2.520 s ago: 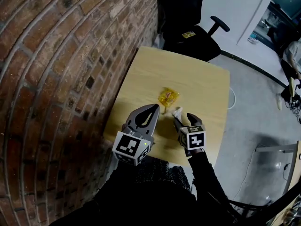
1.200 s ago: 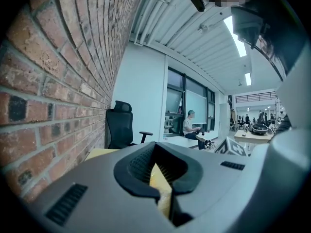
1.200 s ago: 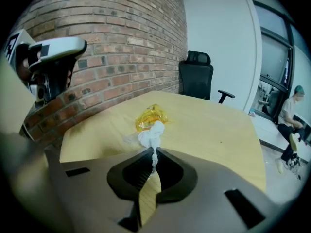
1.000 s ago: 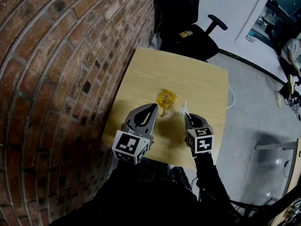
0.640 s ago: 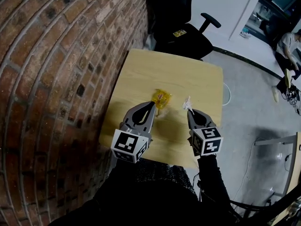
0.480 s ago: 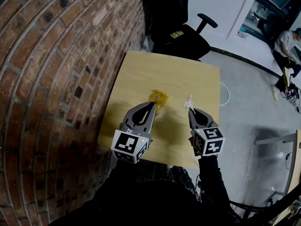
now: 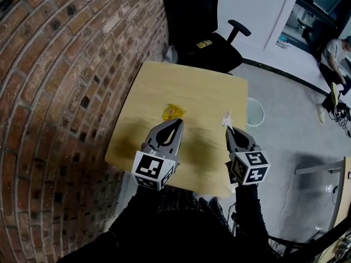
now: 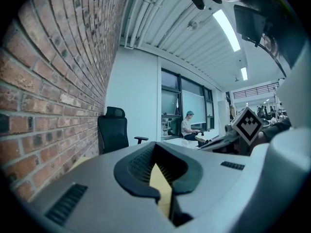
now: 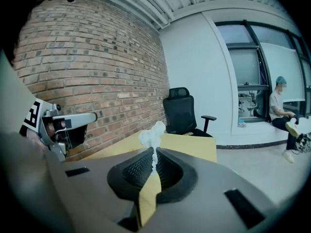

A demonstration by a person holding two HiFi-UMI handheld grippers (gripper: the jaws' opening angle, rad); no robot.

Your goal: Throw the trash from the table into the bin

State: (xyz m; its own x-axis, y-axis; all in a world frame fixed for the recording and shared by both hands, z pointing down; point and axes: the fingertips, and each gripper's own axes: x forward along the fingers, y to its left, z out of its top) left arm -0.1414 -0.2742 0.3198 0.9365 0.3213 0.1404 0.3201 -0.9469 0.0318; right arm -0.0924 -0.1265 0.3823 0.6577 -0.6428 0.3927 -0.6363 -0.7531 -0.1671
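Evidently the right gripper's (image 7: 229,128) jaws pinch the white scrap (image 7: 226,118) above the table (image 7: 197,89) for binning; the left gripper's (image 7: 178,123) jaws sit together, empty.

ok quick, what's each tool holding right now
Left tool: closed, empty.
Right tool: closed on a white paper scrap.

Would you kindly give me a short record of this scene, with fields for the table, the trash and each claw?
table: wooden table, beside a brick wall
trash on table: yellow wrapper, lying loose ahead of the left claw
left claw: shut, nothing between its jaws
right claw: shut on a white paper scrap, near the table's right edge
possible bin: white round rim on the floor right of the table
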